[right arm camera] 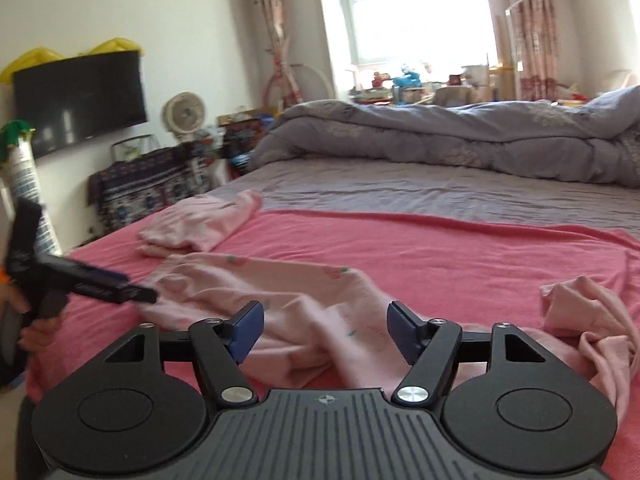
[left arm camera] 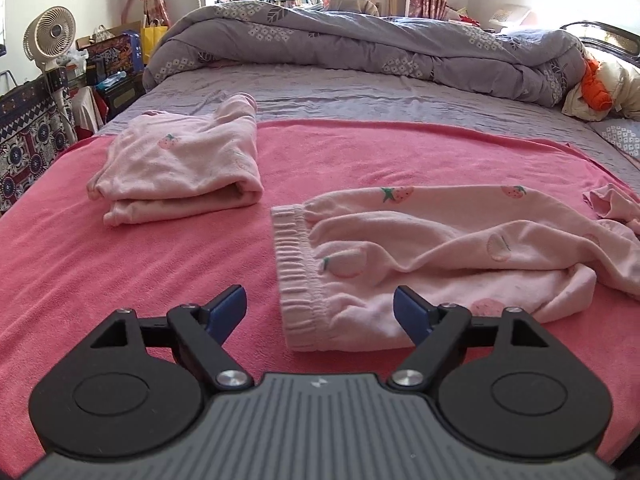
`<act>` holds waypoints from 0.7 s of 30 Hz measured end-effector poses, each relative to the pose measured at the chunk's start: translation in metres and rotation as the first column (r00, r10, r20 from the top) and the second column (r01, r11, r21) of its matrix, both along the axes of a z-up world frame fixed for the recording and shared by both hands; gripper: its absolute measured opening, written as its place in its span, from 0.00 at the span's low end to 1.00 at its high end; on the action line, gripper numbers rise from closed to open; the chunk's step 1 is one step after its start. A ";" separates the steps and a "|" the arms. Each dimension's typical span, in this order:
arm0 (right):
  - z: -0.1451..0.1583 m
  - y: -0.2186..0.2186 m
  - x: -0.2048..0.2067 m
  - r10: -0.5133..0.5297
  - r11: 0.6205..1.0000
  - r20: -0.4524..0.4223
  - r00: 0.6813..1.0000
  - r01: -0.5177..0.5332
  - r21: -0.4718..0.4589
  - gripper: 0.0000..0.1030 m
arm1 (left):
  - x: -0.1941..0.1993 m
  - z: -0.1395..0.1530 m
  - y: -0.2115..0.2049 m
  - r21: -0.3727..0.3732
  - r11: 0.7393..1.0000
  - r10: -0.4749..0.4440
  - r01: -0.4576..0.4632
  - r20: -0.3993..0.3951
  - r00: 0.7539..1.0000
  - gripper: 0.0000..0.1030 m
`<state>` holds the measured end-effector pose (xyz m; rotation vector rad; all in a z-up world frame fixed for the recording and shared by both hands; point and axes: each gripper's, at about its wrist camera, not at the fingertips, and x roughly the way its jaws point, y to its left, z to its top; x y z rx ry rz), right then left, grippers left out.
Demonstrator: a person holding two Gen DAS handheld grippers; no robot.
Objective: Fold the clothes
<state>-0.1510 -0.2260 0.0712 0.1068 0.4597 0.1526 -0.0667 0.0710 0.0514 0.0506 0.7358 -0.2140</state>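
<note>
On the pink blanket (left arm camera: 168, 280) covering the bed, one pink strawberry-print garment (left arm camera: 180, 164) is already lying folded into a compact stack at the far left, so that part of the job looks finished. The matching strawberry-print trousers (left arm camera: 420, 256) are lying rumpled in the middle of the blanket, waistband towards the left, legs bunched and not yet smoothed or folded. A third pink garment (right arm camera: 592, 332) is sitting crumpled at the right edge, also untouched by any fold. The left hand-held gripper (left arm camera: 320, 312) is hovering just short of the waistband with its jaws standing wide and nothing between the pads. The right hand-held gripper (right arm camera: 324, 330) is hanging over the trouser legs, jaws apart, gripping no cloth. Judging from this, roughly one of three pieces is done.
</note>
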 end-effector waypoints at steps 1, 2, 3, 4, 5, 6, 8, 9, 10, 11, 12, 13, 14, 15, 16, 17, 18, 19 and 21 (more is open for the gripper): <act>-0.005 0.002 0.014 -0.023 1.000 -0.004 1.000 0.023 -0.012 0.72 | -0.001 -0.002 -0.003 -0.015 1.000 -0.012 0.011 -0.007 1.000 0.83; -0.009 0.004 0.029 -0.044 0.999 -0.008 0.999 0.044 -0.023 0.80 | 0.001 -0.006 -0.008 -0.028 0.999 -0.022 0.022 -0.018 1.000 0.82; -0.014 0.006 0.044 -0.063 0.998 -0.021 0.998 0.062 -0.028 0.84 | 0.004 -0.010 -0.014 -0.021 1.000 -0.024 0.023 -0.027 0.999 0.78; -0.025 0.007 0.061 -0.080 0.997 -0.056 0.995 0.079 -0.019 0.85 | 0.007 -0.015 -0.020 -0.011 1.000 -0.024 0.023 -0.036 0.999 0.74; -0.035 0.007 0.077 -0.085 0.996 -0.102 0.991 0.086 -0.001 0.84 | 0.009 -0.018 -0.026 0.018 1.000 -0.016 0.016 -0.032 0.999 0.72; -0.046 0.006 0.090 -0.080 0.996 -0.153 0.985 0.086 0.029 0.79 | 0.010 -0.022 -0.031 0.049 0.999 -0.007 0.008 -0.025 1.000 0.65; -0.062 0.003 0.101 -0.095 0.990 -0.218 0.971 0.116 0.084 0.36 | 0.008 -0.022 -0.031 0.056 0.998 0.002 -0.001 -0.010 1.000 0.55; -0.066 0.000 0.097 -0.102 0.986 -0.212 0.972 0.128 0.110 0.34 | 0.005 -0.017 -0.027 0.042 0.999 0.007 -0.007 0.000 1.000 0.39; -0.064 -0.004 0.087 -0.099 0.983 -0.185 0.978 0.125 0.132 0.27 | 0.003 -0.012 -0.022 0.027 1.000 0.012 -0.012 0.011 1.000 0.36; -0.060 -0.007 0.077 -0.092 0.981 -0.154 0.984 0.116 0.153 0.17 | -0.001 -0.004 -0.016 -0.005 1.000 0.005 -0.005 0.027 1.000 0.36; -0.052 -0.009 0.063 -0.088 0.980 -0.122 0.989 0.108 0.168 0.13 | -0.004 0.005 -0.010 -0.039 0.999 -0.003 0.005 0.043 0.999 0.36; -0.042 -0.011 0.047 -0.070 0.980 -0.089 0.994 0.085 0.178 0.10 | -0.008 0.013 -0.004 -0.073 0.997 -0.010 0.015 0.059 0.998 0.36; -0.031 -0.013 0.031 -0.045 0.981 -0.054 0.998 0.054 0.186 0.09 | -0.014 0.019 -0.001 -0.089 0.995 -0.036 0.043 0.080 0.996 0.36; -0.020 -0.015 0.014 -0.020 0.981 -0.019 1.000 0.023 0.193 0.09 | -0.020 0.025 0.001 -0.101 0.992 -0.064 0.074 0.101 0.993 0.36; -0.010 -0.015 -0.001 0.017 0.982 0.008 1.000 -0.018 0.190 0.09 | -0.027 0.031 0.004 -0.112 0.988 -0.092 0.106 0.123 0.988 0.36; -0.002 -0.016 -0.014 0.059 0.980 0.024 0.998 -0.063 0.187 0.09 | -0.034 0.034 0.004 -0.110 0.984 -0.126 0.142 0.141 0.982 0.36; 0.002 -0.017 -0.026 0.104 0.976 0.029 0.994 -0.107 0.189 0.09 | -0.039 0.035 0.005 -0.103 0.979 -0.157 0.174 0.151 0.976 0.36; 0.005 -0.018 -0.034 0.160 0.968 0.012 0.987 -0.160 0.193 0.11 | -0.042 0.032 0.006 -0.089 0.979 -0.172 0.185 0.144 0.975 0.37; 0.003 -0.017 -0.038 0.212 0.963 -0.026 0.977 -0.204 0.177 0.18 | -0.045 0.026 0.005 -0.058 0.978 -0.194 0.203 0.125 0.973 0.38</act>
